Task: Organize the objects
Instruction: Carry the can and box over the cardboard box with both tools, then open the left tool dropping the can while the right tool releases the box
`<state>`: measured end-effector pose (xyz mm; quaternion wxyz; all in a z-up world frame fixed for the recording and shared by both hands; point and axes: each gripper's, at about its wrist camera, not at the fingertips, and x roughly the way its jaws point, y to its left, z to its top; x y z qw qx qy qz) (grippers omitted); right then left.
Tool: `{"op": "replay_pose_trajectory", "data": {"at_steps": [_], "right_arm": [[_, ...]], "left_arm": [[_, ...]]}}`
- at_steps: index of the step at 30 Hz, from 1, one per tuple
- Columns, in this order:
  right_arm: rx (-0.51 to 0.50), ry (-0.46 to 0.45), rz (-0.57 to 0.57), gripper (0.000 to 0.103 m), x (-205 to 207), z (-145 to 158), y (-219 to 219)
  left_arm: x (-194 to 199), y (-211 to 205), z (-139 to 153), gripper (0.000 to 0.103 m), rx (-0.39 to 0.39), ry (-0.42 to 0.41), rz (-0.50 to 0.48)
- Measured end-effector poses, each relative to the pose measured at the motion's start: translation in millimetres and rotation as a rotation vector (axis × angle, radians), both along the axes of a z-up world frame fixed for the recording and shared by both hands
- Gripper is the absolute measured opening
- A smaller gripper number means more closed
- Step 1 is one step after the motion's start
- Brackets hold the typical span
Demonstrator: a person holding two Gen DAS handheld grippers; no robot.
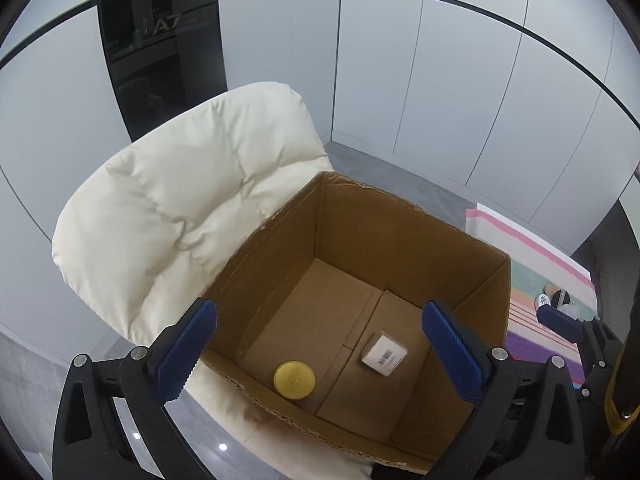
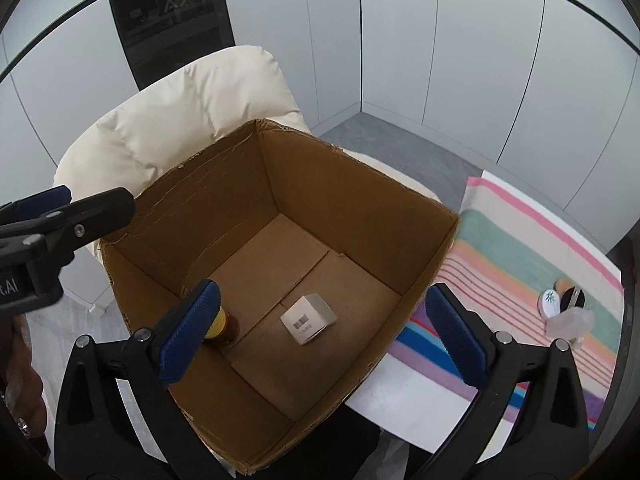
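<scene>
Your left tool (image 1: 316, 354) and right tool (image 2: 324, 336) hang released and empty over the box (image 2: 360, 200). A jar (image 1: 294, 380) and carton (image 2: 308, 318) already lie on its floor. A few items (image 2: 564, 304) remain on the striped cloth (image 2: 520, 240) near the worktop's right edge.

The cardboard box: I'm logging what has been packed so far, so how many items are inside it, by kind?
Yellow-lidded jar: 1
Small white carton with a barcode: 1
Total in the cardboard box: 2
A few small items still lie on the striped cloth outside the box; they are not counted.
</scene>
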<state>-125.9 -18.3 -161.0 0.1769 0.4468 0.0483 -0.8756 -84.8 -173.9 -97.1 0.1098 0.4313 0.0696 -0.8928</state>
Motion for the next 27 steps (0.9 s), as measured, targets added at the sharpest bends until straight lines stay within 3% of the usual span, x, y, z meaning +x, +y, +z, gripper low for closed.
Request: {"op": "replay_pose_trajectory", "data": {"at_steps": [5,16,27], "right_arm": [[-0.017,-0.013,-0.014,0.103,2.6,-0.4,5.5],[-0.026,-0.029,-0.014,0.103,8.3,3.6,11.1],[-0.025,-0.024,-0.026,0.103,34.6,22.8,20.6]], "left_arm": [[-0.8,-2.9,-0.6,0.103,0.04,-0.013,0.016],[1.9,1.0,-2.0,0.103,-0.009,-0.034,0.003],[49.5,-3.9,14.8,0.103,-0.034,-0.021,0.013]]}}
